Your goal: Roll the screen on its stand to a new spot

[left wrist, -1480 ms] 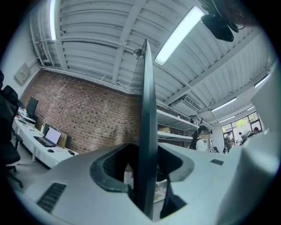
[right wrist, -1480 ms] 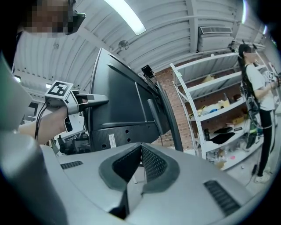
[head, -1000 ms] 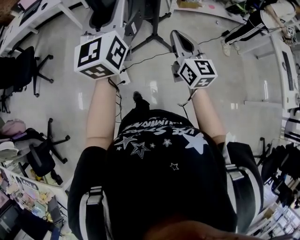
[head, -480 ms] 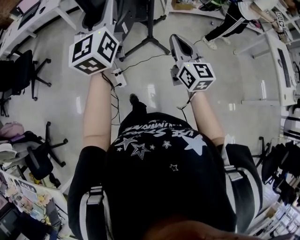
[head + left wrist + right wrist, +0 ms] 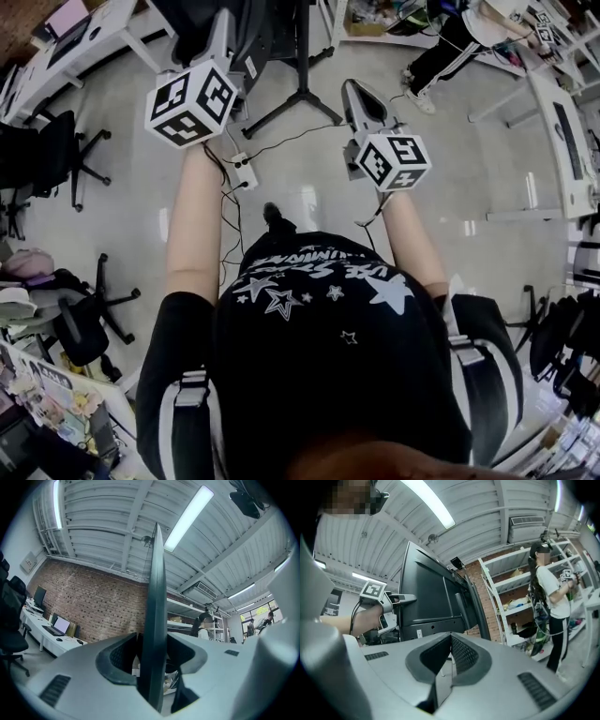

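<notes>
The dark screen (image 5: 202, 21) stands on a black pole with splayed legs (image 5: 302, 89) at the top of the head view. My left gripper (image 5: 223, 30) reaches up to its side. In the left gripper view the screen's thin edge (image 5: 155, 597) runs upright between the jaws, and the left gripper (image 5: 153, 667) is shut on it. My right gripper (image 5: 356, 89) hangs to the right of the stand, touching nothing, its jaws together. The right gripper (image 5: 449, 653) looks at the screen's back (image 5: 431, 597) and at the left gripper (image 5: 401, 599) on its edge.
A white power strip (image 5: 246, 172) with cables lies on the floor near the stand's legs. Office chairs (image 5: 56, 141) (image 5: 89, 314) stand at the left, desks (image 5: 84, 33) (image 5: 572, 141) at both sides. A person (image 5: 548, 597) stands by shelves (image 5: 511, 602) at the right.
The left gripper keeps its hold on the screen's edge. The floor has slid a little in the head view, and the power strip now shows below the left cube. The right gripper has barely moved.
</notes>
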A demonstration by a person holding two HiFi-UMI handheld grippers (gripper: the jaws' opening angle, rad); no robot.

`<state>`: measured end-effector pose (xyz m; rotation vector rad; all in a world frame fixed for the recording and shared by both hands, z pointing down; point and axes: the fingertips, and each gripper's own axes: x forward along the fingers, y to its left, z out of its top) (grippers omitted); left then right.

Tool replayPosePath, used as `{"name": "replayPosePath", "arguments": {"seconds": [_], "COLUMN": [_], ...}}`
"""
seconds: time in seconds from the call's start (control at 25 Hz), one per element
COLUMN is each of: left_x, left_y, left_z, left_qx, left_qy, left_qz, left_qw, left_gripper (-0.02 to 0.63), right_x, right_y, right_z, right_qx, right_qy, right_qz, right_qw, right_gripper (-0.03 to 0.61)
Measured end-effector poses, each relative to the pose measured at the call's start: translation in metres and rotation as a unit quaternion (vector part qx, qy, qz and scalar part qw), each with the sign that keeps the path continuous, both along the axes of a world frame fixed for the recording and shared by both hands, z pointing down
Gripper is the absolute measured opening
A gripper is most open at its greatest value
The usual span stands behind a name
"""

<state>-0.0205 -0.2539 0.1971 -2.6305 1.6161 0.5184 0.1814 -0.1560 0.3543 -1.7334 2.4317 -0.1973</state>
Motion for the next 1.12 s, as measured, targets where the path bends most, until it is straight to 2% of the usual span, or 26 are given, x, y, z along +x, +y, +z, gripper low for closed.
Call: {"name": "replayPosePath", "arguments": {"seconds": [0.2, 0.28, 0.44, 0.68, 0.88, 1.12], "left_x": [0.003, 0.001, -0.006, -0.012, -0.007, 0.021], "left_y": [0.002, 0.009, 0.036, 0.083, 0.118, 0.150], "left_z": [0.001, 0.001, -0.001, 0.021, 0.040, 0.063], "left_qx": [-0.010, -0.008, 0.001, -0.023, -0.043, -0.059], "left_qy": [0.000, -0.005, -0.017, -0.025, -0.012, -0.007], "left_qz": [0.011, 0.002, -0.026, -0.028, 0.009, 0.056], "left_qw": [0.9999, 1.0000, 0.9995, 0.9990, 0.9990, 0.9967], "left_gripper": [0.215, 0.216, 0.224, 0.244, 0.244, 0.244], "right_x": [0.011, 0.015, 0.022, 0.018, 0.025, 0.066], "right_y": [0.011, 0.019, 0.039, 0.067, 0.086, 0.117], "right_z": [-0.003, -0.003, 0.003, 0.027, 0.040, 0.053], "right_qx": [0.005, 0.004, -0.002, -0.022, -0.030, -0.038], "right_qy": [0.002, -0.003, -0.009, -0.035, -0.048, -0.051], "right_qz": [0.000, -0.004, -0.015, -0.018, 0.003, 0.068], "right_qw": [1.000, 1.000, 1.000, 0.999, 0.998, 0.996], "right_gripper": [0.005, 0.005, 0.005, 0.005, 0.005, 0.005]}}
